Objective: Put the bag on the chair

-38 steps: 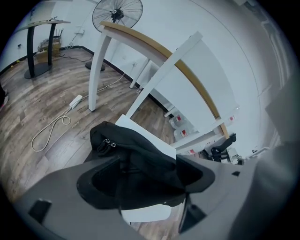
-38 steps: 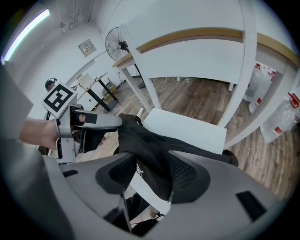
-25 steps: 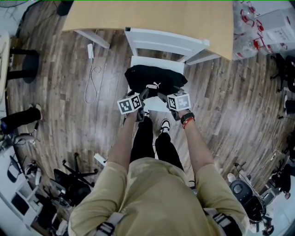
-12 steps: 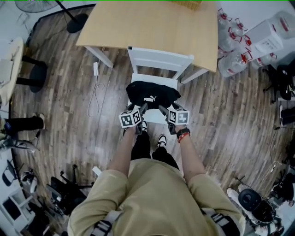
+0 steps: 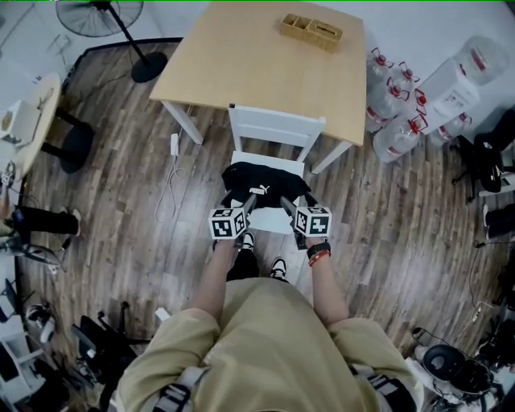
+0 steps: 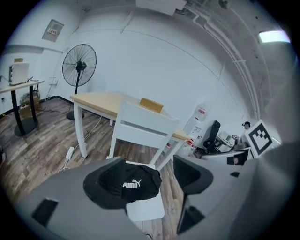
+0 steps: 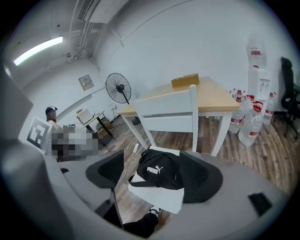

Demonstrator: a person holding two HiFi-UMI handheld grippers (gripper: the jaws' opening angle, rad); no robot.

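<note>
- Standing fan (image 5: 105,16): standing far left of the chair (image 5: 278,129), beyond the table corner.
- White cable with a plug strip (image 5: 171,165): lying on the wood floor just left of the chair; the boards around it are giving open room on that side.
- Left gripper (image 5: 244,203): hanging over the chair's front edge, released. Its jaws are wide apart, having just been narrowing a little, with nothing pinched between them.
- Black bag (image 5: 261,183): lying on the chair seat toward the backrest, logo up, leaving the seat's front strip bare.
- Table (image 5: 241,72): standing directly behind the chair, its near edge meeting the backrest.
- Wooden divided tray (image 5: 311,28): sitting on the table far behind the chair; its contents cannot be told.
- Right gripper (image 5: 291,203): hanging over the chair's front edge, released, jaws apart and empty.
- Water bottles (image 5: 394,105): crowding the floor right of the chair.
</note>
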